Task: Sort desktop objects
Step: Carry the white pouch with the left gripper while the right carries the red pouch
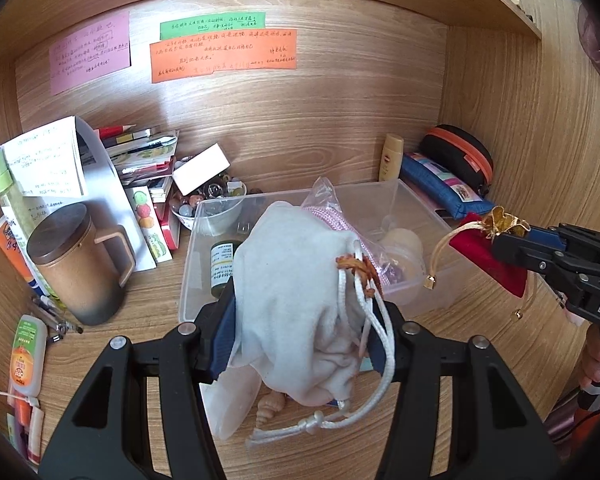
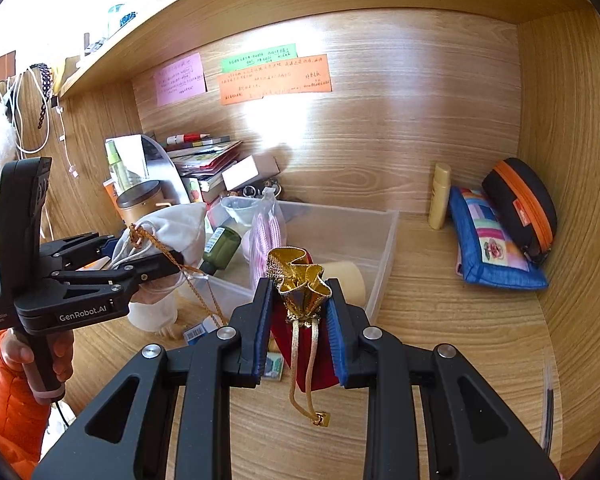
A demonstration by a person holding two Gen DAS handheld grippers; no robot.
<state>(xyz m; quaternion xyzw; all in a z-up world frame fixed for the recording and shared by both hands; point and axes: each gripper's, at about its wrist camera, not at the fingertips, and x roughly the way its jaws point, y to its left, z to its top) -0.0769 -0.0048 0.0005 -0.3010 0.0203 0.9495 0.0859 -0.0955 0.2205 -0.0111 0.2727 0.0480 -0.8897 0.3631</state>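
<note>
I have the left claw (image 1: 300,320) clamped on a white drawstring pouch (image 1: 296,288), held just above the near rim of the clear bin (image 1: 420,200) at mid-worktop. My right claw (image 2: 298,320) is clamped on a red pouch with a gold top (image 2: 300,280), hanging upright just off the bin's right near corner. The bin lies straight ahead of both; the left looks nearer.
</note>
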